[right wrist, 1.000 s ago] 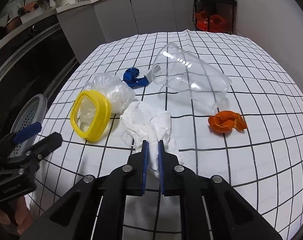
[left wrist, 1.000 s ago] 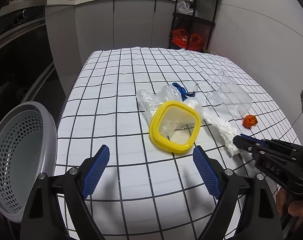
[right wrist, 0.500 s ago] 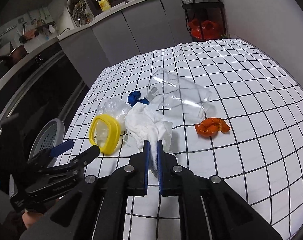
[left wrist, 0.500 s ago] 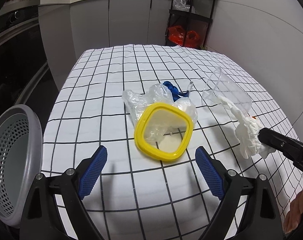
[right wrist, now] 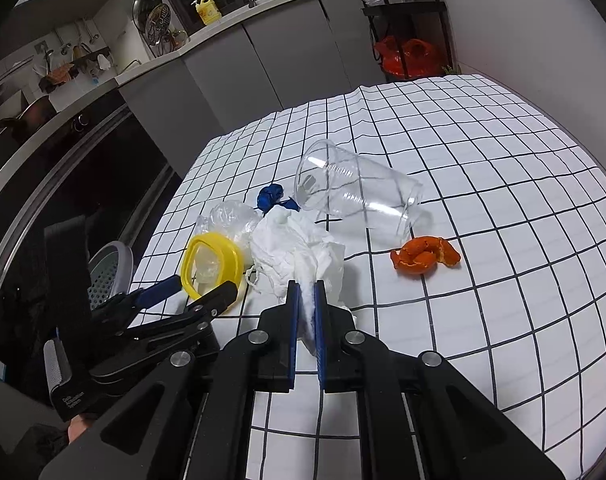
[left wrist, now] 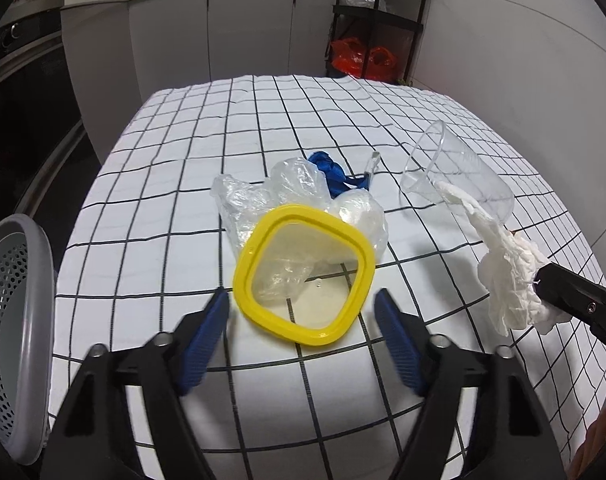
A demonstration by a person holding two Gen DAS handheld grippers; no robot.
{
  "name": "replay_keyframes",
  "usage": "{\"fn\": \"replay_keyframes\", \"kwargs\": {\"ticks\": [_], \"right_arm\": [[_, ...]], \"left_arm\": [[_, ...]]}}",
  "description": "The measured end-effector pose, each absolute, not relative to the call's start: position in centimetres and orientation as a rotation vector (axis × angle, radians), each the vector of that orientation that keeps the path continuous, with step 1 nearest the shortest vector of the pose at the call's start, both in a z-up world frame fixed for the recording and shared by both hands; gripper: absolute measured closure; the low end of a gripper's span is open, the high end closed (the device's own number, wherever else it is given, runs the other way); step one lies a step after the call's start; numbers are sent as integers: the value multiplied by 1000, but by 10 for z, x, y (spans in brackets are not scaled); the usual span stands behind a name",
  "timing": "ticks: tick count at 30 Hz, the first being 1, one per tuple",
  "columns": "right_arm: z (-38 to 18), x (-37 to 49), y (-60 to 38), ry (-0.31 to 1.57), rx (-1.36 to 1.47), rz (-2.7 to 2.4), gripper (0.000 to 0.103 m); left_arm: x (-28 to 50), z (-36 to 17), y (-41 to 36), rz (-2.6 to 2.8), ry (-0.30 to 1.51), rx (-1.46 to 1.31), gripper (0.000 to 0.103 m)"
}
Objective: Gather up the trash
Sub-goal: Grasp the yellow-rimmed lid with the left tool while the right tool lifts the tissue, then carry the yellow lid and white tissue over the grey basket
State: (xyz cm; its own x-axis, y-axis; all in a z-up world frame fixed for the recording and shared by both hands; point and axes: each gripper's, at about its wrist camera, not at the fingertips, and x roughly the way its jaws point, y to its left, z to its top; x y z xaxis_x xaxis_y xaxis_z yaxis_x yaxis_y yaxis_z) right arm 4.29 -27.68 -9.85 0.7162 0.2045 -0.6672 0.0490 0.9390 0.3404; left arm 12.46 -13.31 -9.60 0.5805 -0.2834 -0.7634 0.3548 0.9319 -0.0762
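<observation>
Grey perforated plastic comes first at the far left: a basket (left wrist: 15, 332) hanging just off the edge of the surface (left wrist: 263, 128), which wears a white cloth with a black grid. Next along, the left gripper (left wrist: 301, 322) hovers low over the near edge of a yellow-rimmed lid (left wrist: 303, 276); its blue jaws are closing, one on each side of that rim, not yet pressing on it. The lid lies flat, partly over a crumpled clear plastic bag (left wrist: 279, 196), with a scrap of blue wrapper (left wrist: 331, 170) just behind the bag. Further right a clear plastic cup (right wrist: 355, 196) lies on its side, its long axis running across the cloth, mouth toward the lid and wrapper, base toward the right. A piece of orange peel (right wrist: 425, 256) sits near the cup's base. At the right the right gripper (right wrist: 307, 308) has its jaws clamped on a wad of white tissue (left wrist: 511, 276), lifted clear of the cloth, its loose end trailing up toward the cup's mouth. Behind the surface run grey cabinets (left wrist: 247, 28) under a pale worktop, with a yellow bottle (right wrist: 206, 10) by the sink, and at the right a black shelf rack (left wrist: 379, 24) holding red bags (left wrist: 359, 56).
</observation>
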Motion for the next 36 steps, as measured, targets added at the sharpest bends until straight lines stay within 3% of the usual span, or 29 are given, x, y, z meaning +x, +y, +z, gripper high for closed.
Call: {"fn": "replay_keyframes", "kwargs": {"ticks": [13, 36], "right_arm": [[-81, 40, -260, 729, 342, 113, 95], [-54, 68, -141, 694, 307, 294, 95]], "left_arm": [[102, -61, -108, -380, 778, 98, 42], [83, -5, 31, -173, 666, 7, 42]]}}
